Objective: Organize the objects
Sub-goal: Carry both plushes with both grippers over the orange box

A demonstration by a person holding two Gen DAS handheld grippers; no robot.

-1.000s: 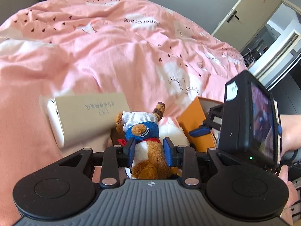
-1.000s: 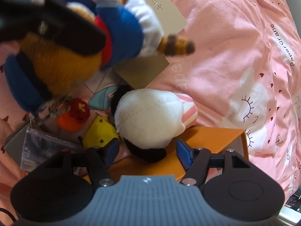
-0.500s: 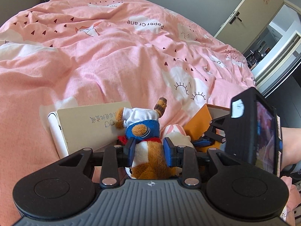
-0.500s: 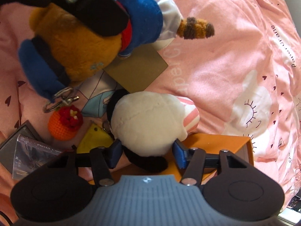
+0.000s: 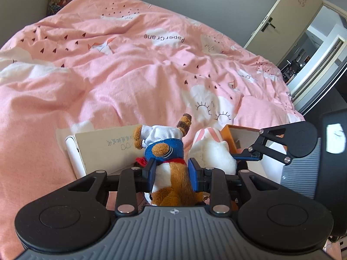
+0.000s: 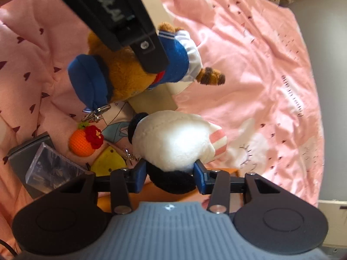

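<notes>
The brown plush in its blue-and-white sailor outfit (image 5: pixel 171 169) is hanging head-down between the fingers of the left gripper (image 5: pixel 172 172), which are pinching its body tightly just above the bed (image 5: pixel 108 82). Beside it, the white plush with black ears and a pink-striped part (image 6: pixel 173 138) is sitting between the fingers of the right gripper (image 6: pixel 170 174); these have just been closing and are now pressing on its lower body from both sides. Both toys are being held over a cluster of small things: an orange crocheted keychain with a red flower (image 6: pixel 84 140), a yellow charm (image 6: pixel 108 161), a clear plastic case (image 6: pixel 52 169) on a grey box, a beige box (image 5: pixel 104 149) and an orange box (image 5: pixel 236 138) whose open side is facing the left camera.

The risks from here are judged to be these: the right fingers are gripping soft, rounded stuffing low on the toy, so it could squeeze out and drop among the clutter. The brown plush's metal key ring (image 6: pixel 95 112) is dangling close to the orange keychain and could snag it. The two grippers are also working very near each other, so a careless swing could knock one toy loose
</notes>
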